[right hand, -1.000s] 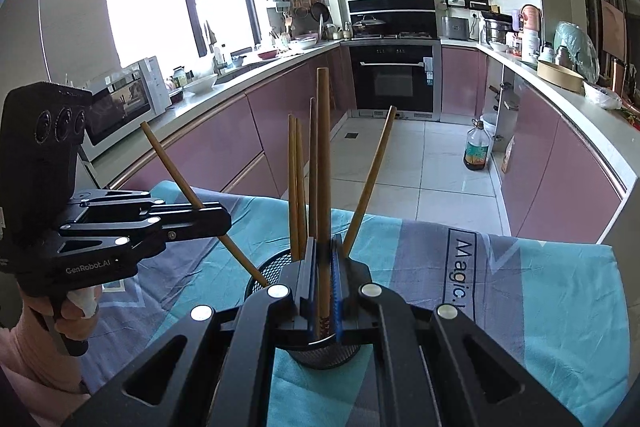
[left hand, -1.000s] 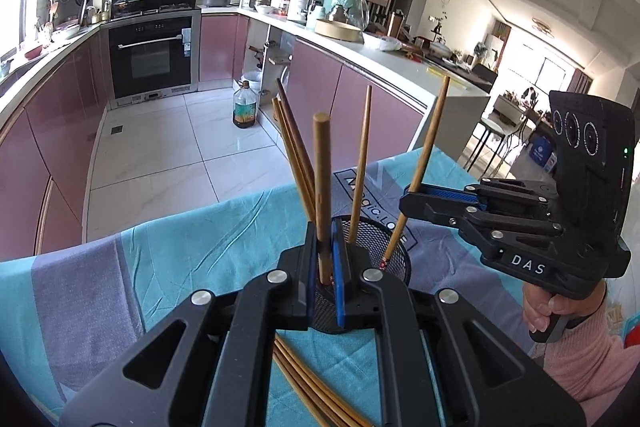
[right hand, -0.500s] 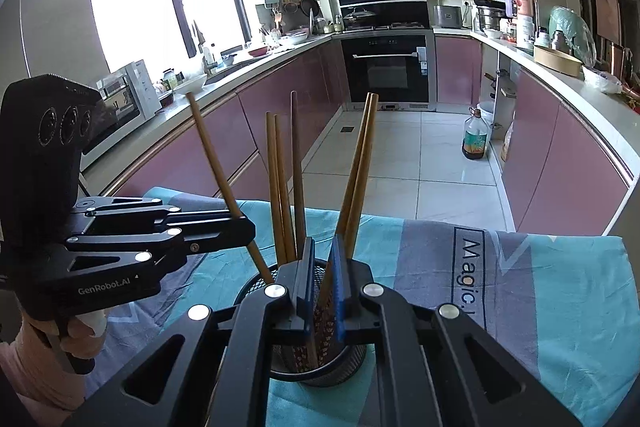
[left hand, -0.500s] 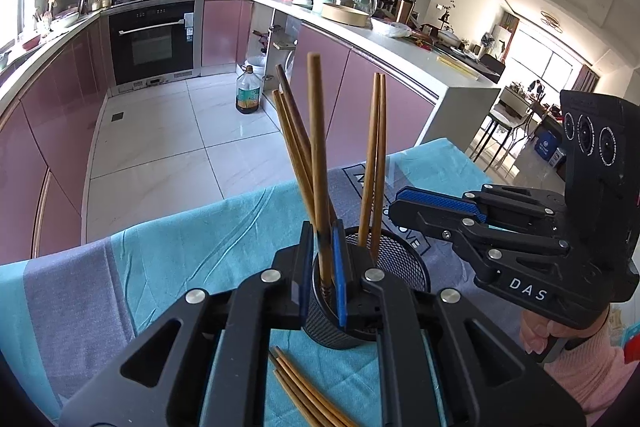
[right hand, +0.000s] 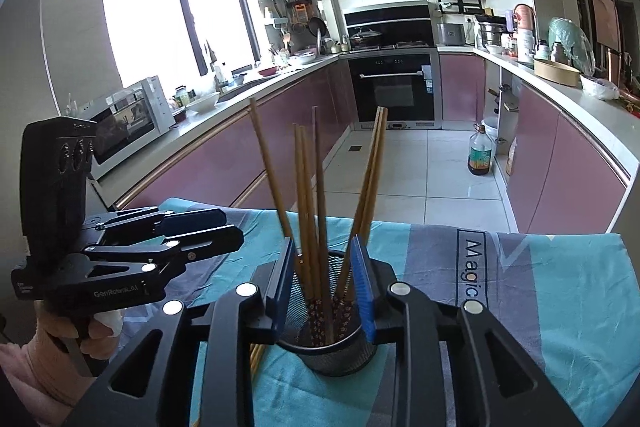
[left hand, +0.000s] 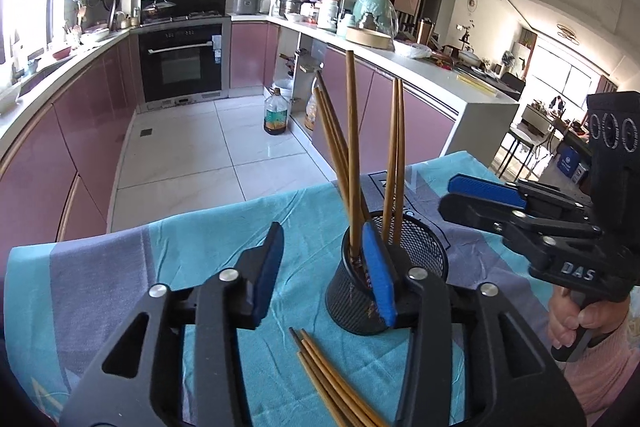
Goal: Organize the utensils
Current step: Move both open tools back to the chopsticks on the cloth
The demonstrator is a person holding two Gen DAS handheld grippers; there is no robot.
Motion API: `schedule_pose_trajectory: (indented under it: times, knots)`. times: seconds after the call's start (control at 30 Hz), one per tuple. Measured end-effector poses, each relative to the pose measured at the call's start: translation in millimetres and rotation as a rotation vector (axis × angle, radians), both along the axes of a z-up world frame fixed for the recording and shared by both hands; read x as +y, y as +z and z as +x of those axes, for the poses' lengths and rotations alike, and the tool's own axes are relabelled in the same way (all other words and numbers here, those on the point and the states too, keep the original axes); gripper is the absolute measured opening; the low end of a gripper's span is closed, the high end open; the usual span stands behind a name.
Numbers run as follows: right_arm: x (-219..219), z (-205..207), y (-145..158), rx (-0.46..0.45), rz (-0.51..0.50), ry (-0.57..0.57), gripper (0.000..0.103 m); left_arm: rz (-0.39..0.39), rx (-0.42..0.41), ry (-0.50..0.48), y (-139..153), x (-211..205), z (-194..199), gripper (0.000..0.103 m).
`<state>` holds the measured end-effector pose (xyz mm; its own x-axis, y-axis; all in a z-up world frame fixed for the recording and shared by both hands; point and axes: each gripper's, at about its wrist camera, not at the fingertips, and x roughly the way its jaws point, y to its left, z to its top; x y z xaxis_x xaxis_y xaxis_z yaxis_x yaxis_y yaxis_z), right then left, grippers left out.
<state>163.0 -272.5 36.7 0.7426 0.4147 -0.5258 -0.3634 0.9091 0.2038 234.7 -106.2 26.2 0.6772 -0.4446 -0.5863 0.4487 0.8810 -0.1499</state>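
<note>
Left-wrist view, centre: black wire-mesh cylindrical holder (left hand: 386,277) standing upright on the table, which is draped in a teal-and-grey cloth (left hand: 192,259); six long brown wooden chopsticks (left hand: 351,151) stand in the holder, fanned outward. Lower centre of the same view: a loose bundle of matching chopsticks (left hand: 332,383) lying flat on the cloth, just beside the holder's base. The left tongs (left hand: 326,273) have just been opening and now stand apart, nothing pressed between the blue pads; the holder's rim lies behind the right-hand pad. Right-wrist view, lower centre: the right tongs (right hand: 322,287) have likewise just been opening and stand apart, with the standing sticks between the pads, none visibly pinched. Handling, as judged: the sticks look light, stiff, smooth and prone to roll or pivot; a grip across the shaft near mid-length should limit swing. The mesh holder looks light enough to tip if a stick is levered against its rim
</note>
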Motion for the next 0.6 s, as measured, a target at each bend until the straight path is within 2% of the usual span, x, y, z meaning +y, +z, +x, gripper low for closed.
schedule_pose_trajectory:
  times: [0.1,0.2,0.47,0.6]
  knots:
    - [7,-17,0,0.004,0.038,0.101,0.035,0.001,-0.019,0.021,-1,11,-15,0.054]
    - [16,-29,-10,0.035,0.042,0.157,0.038,0.019,-0.022,0.041,-10,19,-28,0.055]
    - [45,-44,-68,0.176,-0.035,0.188,0.039,0.044,0.042,0.088,-45,39,-51,0.062]
    - [55,-49,-92,0.237,-0.063,0.192,0.039,0.059,0.098,0.1,-69,47,-61,0.062]
